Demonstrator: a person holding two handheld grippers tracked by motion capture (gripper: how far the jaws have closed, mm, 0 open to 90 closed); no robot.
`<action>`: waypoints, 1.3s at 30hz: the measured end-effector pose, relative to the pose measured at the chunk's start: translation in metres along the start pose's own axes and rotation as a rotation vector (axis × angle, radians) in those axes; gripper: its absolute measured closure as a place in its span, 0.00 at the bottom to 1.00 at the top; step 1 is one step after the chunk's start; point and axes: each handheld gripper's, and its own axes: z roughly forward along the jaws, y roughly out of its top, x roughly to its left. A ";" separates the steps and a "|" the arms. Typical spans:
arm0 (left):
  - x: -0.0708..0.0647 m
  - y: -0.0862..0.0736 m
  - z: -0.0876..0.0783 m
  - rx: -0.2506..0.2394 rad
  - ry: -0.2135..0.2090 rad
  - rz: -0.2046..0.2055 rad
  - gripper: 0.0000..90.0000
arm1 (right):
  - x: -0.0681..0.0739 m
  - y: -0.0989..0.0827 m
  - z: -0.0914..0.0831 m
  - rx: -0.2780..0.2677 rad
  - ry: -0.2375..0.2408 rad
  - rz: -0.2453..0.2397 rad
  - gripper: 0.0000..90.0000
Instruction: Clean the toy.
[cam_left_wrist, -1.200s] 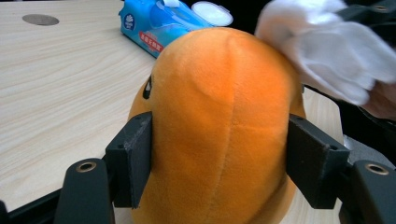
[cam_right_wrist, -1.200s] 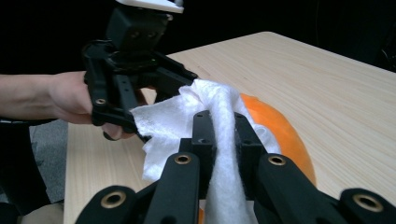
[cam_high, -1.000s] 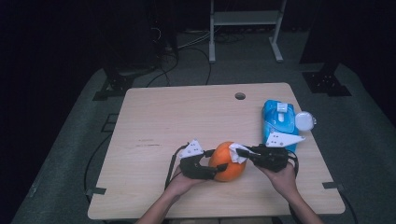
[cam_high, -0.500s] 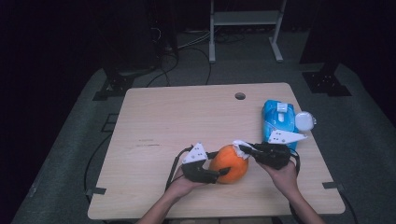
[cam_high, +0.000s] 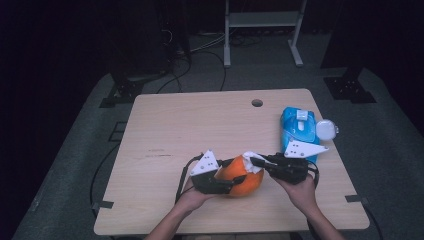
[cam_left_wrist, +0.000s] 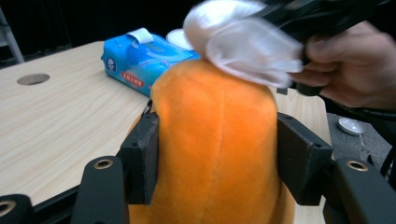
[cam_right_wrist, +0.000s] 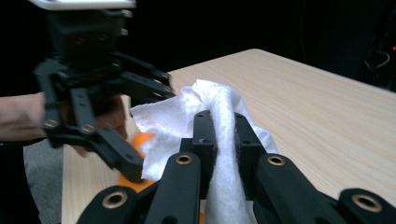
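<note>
Standing at the near edge of the table (cam_high: 165, 125), a person works with both hands low over the wood. Left to right: the left hand (cam_high: 192, 199) holds the left gripper (cam_high: 227, 184), whose jaws have just been closing and now press on both flanks of the orange plush toy (cam_high: 239, 175), clamped around it. In the left gripper view the two black pads (cam_left_wrist: 144, 161) sit flat against the sides of the orange plush toy (cam_left_wrist: 215, 154), which stands upright between them and bulges a bit above the pads. The toy sits near the front edge of the table, about the middle, slightly right of centre. On top of it, at its far right shoulder, lies a white wipe (cam_high: 251, 161), touching the plush. The right gripper (cam_high: 257, 161) comes in from the right, held by the right hand (cam_high: 300, 192), jaws clenched tight on that wipe; the right gripper view shows the white wipe (cam_right_wrist: 224, 140) pinched between the two pads, with crumpled folds spilling out to the left and the orange showing just beneath. Further right and farther back, a blue wet-wipe pack (cam_high: 299, 131) lies flat near the right edge of the table, apart from the toy, its white flap lid (cam_high: 326, 129) open to the right side. A round hole (cam_high: 257, 102) sits in the tabletop at the far side.
</note>
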 end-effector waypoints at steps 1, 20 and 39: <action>0.000 0.000 0.000 0.006 -0.002 -0.003 0.43 | -0.002 -0.001 0.000 0.003 0.001 0.013 0.91; 0.018 -0.026 0.018 0.074 -0.055 -0.036 0.09 | -0.007 -0.011 0.007 0.055 -0.021 0.006 0.91; 0.010 -0.004 -0.001 0.035 -0.028 0.015 0.42 | -0.012 -0.010 0.001 0.026 -0.022 0.038 0.91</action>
